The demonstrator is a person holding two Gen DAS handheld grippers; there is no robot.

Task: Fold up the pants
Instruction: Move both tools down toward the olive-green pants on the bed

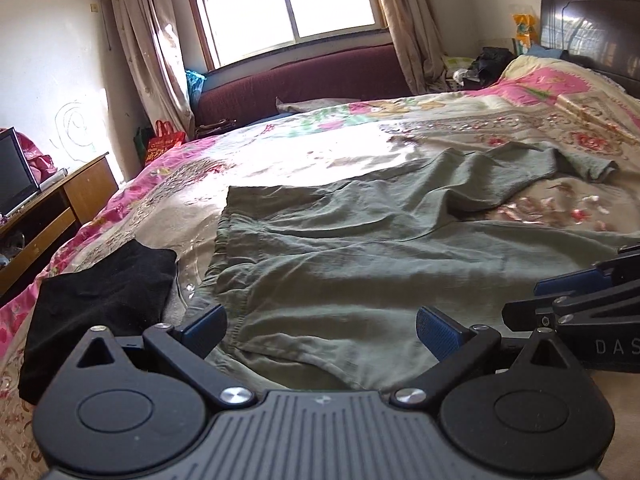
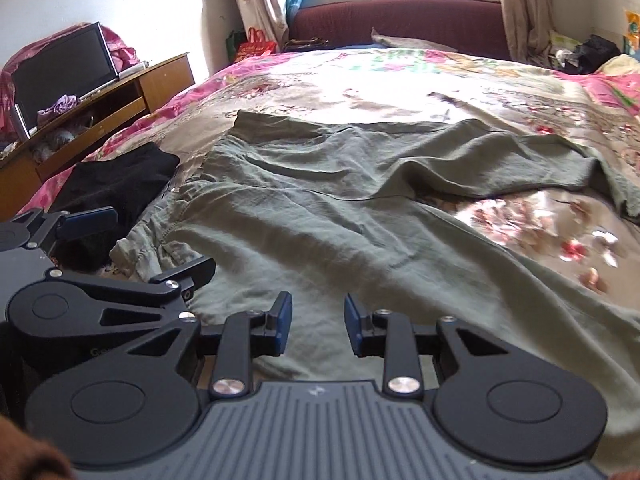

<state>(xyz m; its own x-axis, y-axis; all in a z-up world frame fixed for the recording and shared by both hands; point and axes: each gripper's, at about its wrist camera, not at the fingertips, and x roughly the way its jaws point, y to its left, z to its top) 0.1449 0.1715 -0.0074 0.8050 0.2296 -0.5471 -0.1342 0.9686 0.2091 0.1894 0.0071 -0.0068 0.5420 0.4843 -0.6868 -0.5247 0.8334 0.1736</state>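
Currently, the olive-green pants point(image 1: 360, 248) lie spread out on the bed point(image 1: 280, 148), on top of a floral quilt; the waistband is at the left, and the two legs run off to the right with a gap of quilt showing between them.

Left tongs point(image 1: 320, 330): fingers wide apart, holding nothing, positioned low over the near edge of the pants by the waistband.

Right tongs point(image 2: 316, 326): fingers apart with a narrower gap, holding nothing, positioned over the near pant leg. Contact with the cloth cannot be determined in either view.

A folded black garment point(image 1: 100, 300) lies on the quilt just beside the waistband, to its left.

Containers: a red shopping bag point(image 1: 164, 144) stands on the floor beyond the bed corner; its contents are not visible. A wooden cabinet point(image 2: 120, 96) beside the bed has an open compartment; items inside are too blurred to identify.
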